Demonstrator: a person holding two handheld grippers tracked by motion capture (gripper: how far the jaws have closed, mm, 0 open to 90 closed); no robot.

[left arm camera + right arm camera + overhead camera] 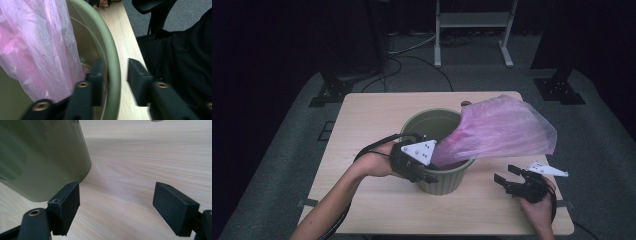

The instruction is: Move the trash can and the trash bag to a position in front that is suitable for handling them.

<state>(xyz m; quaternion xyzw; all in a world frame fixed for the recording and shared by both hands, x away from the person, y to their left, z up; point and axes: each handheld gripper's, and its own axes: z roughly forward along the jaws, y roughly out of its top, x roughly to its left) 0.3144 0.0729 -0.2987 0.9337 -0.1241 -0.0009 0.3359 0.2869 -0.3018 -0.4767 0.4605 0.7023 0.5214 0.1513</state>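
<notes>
Straddling bin [113, 75] rim, left gripper [112, 82] jaws apart.

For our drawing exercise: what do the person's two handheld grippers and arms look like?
Both the left gripper and right gripper are black with blocky rectangular jaws and brass-coloured pivot screws. Each carries a pale triangular plate with dark dots and trails a black cable. The forearms are bare, without sleeves.

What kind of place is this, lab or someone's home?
Most likely a lab or recording studio, not a home: black drapes all round, a lone wooden table on grey carpet, cables and a metal stand behind. On it, a green bin with a pink bag.
</notes>
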